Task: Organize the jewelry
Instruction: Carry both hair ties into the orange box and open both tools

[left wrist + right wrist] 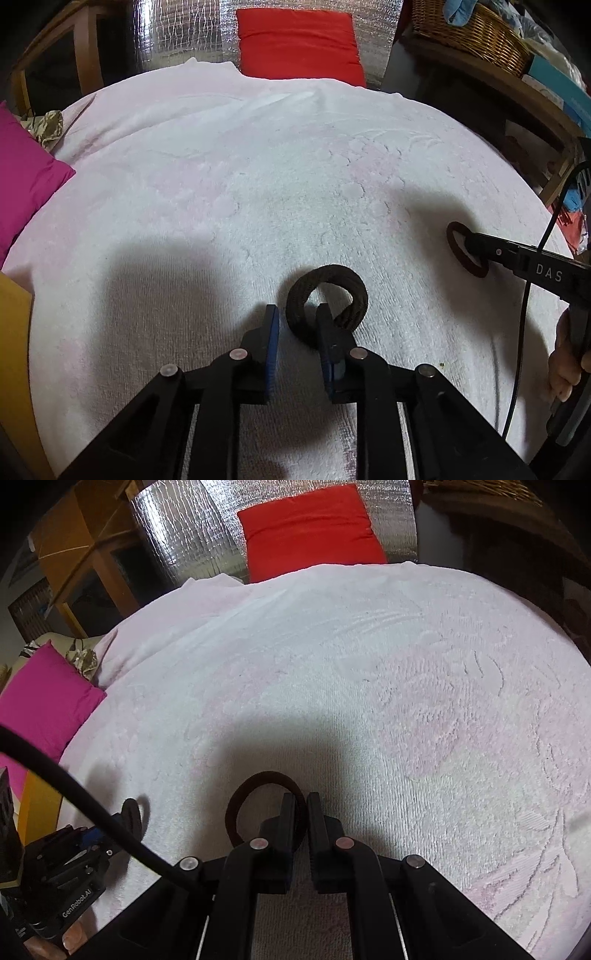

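The thick dark braided band (pixel 327 301) lies on the white towel (pixel 258 177), toward its near edge, looped around the right finger (pixel 327 332) of the left tool (pixel 297 325). That tool's jaws stand a little apart, the left pad clear of the band, so nothing is pinched.

The thin dark brown ring (pixel 258 805) stands up off the towel near the same near edge, its right side caught between the pads of the right tool (pixel 301 812), whose jaws are closed on it. In the left view this ring (pixel 463 251) sits well to the right of the braided band.
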Tool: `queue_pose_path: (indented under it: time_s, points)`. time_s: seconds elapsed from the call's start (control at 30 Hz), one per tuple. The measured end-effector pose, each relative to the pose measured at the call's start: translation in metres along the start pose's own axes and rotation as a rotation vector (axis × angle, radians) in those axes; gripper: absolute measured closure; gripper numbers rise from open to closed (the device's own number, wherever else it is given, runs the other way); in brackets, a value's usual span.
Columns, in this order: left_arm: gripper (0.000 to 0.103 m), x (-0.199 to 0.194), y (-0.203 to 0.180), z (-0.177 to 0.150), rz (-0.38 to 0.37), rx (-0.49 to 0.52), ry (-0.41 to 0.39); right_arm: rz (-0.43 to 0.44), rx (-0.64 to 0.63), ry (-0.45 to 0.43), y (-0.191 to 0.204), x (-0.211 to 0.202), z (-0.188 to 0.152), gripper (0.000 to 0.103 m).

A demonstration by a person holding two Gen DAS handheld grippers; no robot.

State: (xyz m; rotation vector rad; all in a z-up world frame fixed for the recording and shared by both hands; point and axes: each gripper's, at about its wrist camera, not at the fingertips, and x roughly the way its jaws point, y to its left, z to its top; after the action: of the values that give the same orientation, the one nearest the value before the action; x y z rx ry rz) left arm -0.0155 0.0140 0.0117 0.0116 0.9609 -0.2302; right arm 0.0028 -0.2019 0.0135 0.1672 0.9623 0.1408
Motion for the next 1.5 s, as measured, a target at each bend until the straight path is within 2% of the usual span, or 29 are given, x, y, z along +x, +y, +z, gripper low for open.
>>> queue_pose_path:
  time_s: [0.2,0.47,0.5,0.57,0.63,0.97,1.2,1.37,1.5]
  points:
    - [0.075,0.001,0.0,-0.003,0.013,-0.049,-0.035,0.016,0.032,0.006,-0.003,0.0,0.002,0.095]
    - [0.076,-0.001,-0.002,0.002,0.026,-0.021,0.0,-0.022,-0.002,-0.021,0.004,-0.005,-0.003,0.097]
    - [0.076,-0.001,-0.001,0.003,0.023,-0.018,0.002,-0.025,-0.006,-0.025,0.005,-0.006,-0.003,0.097]
    - [0.091,-0.003,0.0,0.004,0.008,-0.014,0.002,-0.023,-0.004,-0.034,0.005,-0.009,-0.003,0.098]
    - [0.096,-0.006,-0.002,0.005,0.006,-0.011,-0.012,-0.016,0.0,-0.043,0.003,-0.013,-0.002,0.098]
    - [0.097,-0.042,-0.003,0.006,0.01,-0.012,-0.093,0.059,0.011,-0.102,0.008,-0.041,0.002,0.098]
    - [0.097,-0.074,0.019,-0.009,0.113,-0.102,-0.118,0.108,-0.007,-0.112,0.028,-0.054,-0.001,0.098]
    - [0.097,-0.111,0.038,-0.022,0.196,-0.161,-0.178,0.153,-0.026,-0.113,0.055,-0.061,-0.006,0.098]
    - [0.097,-0.139,0.05,-0.036,0.253,-0.189,-0.197,0.207,-0.057,-0.122,0.084,-0.069,-0.012,0.098]
